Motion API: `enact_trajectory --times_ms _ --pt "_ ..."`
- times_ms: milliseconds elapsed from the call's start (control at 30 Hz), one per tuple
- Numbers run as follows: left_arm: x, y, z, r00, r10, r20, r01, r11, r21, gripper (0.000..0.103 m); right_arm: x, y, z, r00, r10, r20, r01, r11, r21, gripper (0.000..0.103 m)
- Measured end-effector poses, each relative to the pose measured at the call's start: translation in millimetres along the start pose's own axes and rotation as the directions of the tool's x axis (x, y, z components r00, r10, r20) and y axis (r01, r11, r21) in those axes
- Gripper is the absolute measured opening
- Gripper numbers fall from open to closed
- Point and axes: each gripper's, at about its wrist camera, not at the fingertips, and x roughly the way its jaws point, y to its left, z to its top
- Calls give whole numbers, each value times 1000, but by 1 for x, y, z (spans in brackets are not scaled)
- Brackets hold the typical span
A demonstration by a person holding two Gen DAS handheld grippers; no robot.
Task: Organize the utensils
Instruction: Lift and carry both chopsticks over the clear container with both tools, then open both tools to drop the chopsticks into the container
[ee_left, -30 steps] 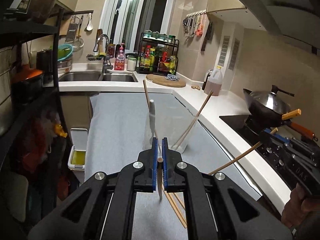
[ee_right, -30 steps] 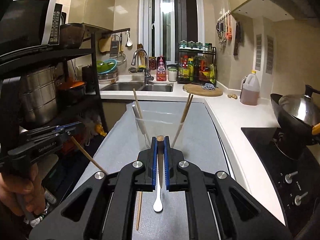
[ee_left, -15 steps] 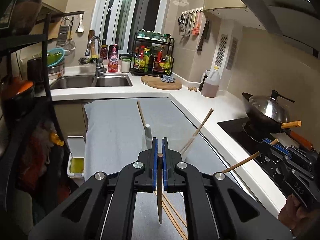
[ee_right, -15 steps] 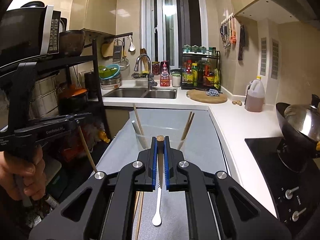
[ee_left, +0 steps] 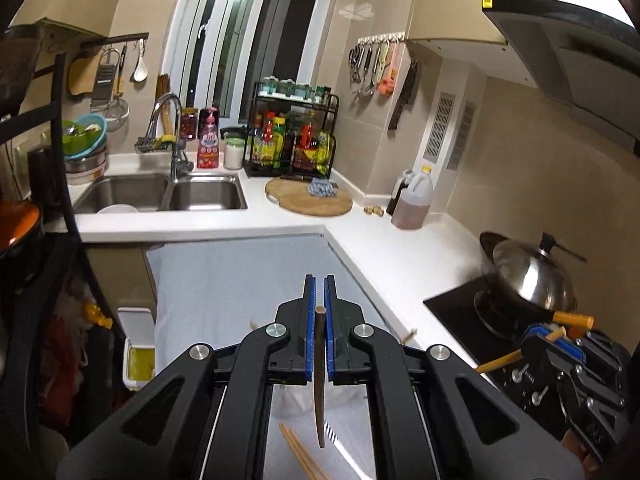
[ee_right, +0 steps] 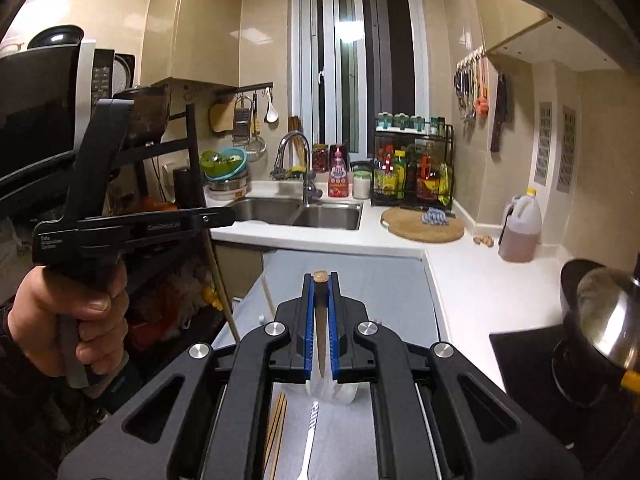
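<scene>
Double steel sink set in the white worktop at its far edge, faucet behind it. Round wooden cutting board near the far corner, oil jug along the right wall, lidded wok on the stove.

Left view: you look from behind the left gripper along its fingers, tilted down, toward the sink and window.
Left view, nearness: its fingers fill your lower frame; the grey mat lies below, the sink counter farther off.
Right view: from behind the right gripper you face the same end wall, more squarely on the window.
Shared: both show you the sink, spice rack, cutting board, oil jug and wok.
Cross-sight: each view catches the other gripper at its edge; your left hand shows in the right view.
</scene>
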Motion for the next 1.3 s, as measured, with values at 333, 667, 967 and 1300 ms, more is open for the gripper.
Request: enact_trajectory --times_ms 333,667,967,1300 --pt "64 -2 30 999 47 20 -47 999 16 4 73 -11 9 998 -8 -61 9 1000 8 6" --pt "148 18 -34 985 46 -165 -41 999 31 4 144 -9 -43 978 11 -210 -8 1000 15 7" --pt "99 6 -19 995 79 -65 -73 994 87 47 113 -6 -38 981 -118 -157 112 993 -46 48" --pt "-26 -14 -67 987 137 83 -138 990 4 69 -3 0 -45 985 -165 45 166 986 -24 65"
